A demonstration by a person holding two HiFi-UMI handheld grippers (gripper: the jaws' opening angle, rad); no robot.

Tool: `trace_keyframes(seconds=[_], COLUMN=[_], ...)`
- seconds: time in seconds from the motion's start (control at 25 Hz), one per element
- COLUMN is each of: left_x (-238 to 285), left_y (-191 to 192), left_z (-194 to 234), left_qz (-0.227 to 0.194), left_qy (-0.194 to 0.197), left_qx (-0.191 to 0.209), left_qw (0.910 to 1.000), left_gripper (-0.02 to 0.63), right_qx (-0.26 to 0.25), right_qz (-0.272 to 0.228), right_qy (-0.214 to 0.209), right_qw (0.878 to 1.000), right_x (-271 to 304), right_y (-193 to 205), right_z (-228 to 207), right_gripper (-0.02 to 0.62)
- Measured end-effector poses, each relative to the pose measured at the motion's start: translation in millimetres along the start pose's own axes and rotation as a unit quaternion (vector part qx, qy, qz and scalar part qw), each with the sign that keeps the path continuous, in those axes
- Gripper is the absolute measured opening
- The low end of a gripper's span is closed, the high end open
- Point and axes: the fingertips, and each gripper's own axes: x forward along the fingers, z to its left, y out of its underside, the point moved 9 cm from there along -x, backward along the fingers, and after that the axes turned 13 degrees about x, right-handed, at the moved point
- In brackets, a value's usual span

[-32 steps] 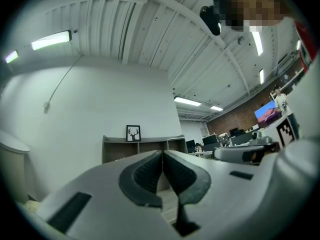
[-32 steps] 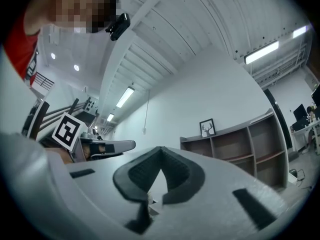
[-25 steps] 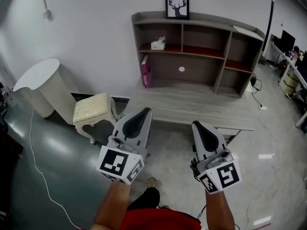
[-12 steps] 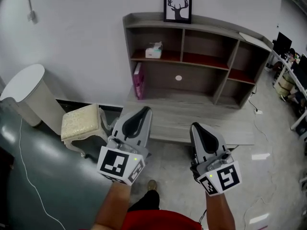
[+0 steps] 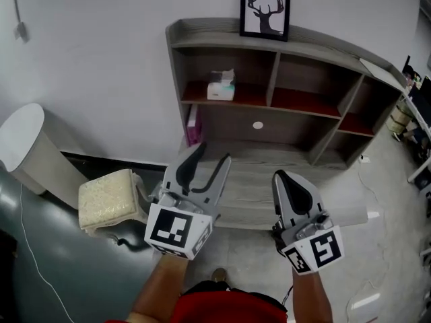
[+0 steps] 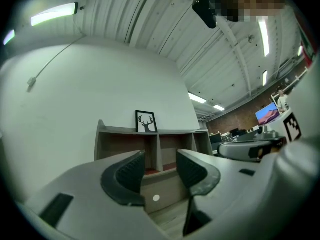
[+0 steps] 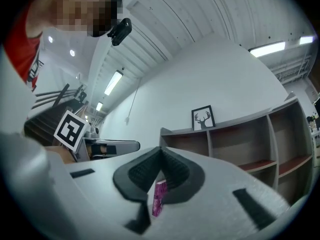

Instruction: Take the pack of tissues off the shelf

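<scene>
The pack of tissues point(image 5: 221, 89), white with a pale green band, sits in the top left compartment of the grey shelf unit point(image 5: 269, 42), on its red board. My left gripper point(image 5: 211, 157) is held well in front of and below it. Its jaws are opening and nothing is between them. In the left gripper view the left gripper point(image 6: 160, 170) frames the shelf unit point(image 6: 150, 146), and one jaw hides the tissues. My right gripper point(image 5: 283, 175) hangs to the right, shut and empty. The right gripper view shows the right gripper point(image 7: 160, 170) with its pads together.
A framed deer picture point(image 5: 264, 9) stands on top of the shelf unit. A pink box point(image 5: 193, 123) leans at the unit's lower left, above the grey desk board point(image 5: 259, 180). On the floor to the left are a cream stool point(image 5: 106, 197) and a white round stand point(image 5: 20, 147).
The left jaws were together and now stand apart. The shelf unit looks larger and nearer in the head view, and the stool has slid left.
</scene>
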Motion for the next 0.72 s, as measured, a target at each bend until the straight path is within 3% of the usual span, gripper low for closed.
trace_keyframes(seconds=[0.4,0.72], left_x=[85,158], left_y=[42,71], left_z=[45,64], left_qz=[0.028,0.089], left_qy=[0.008,-0.047], left_qx=[0.004,0.009], left_qw=[0.9996,0.9949], left_gripper=[0.293,0.387], right_qx=[0.002,-0.005], right_qz=[0.013,0.016], right_qy=[0.010,-0.012], right_qw=[1.000,1.000], right_x=[66,93], right_y=[20,20], right_z=[-42,-90], right_gripper=[0.005,0.005])
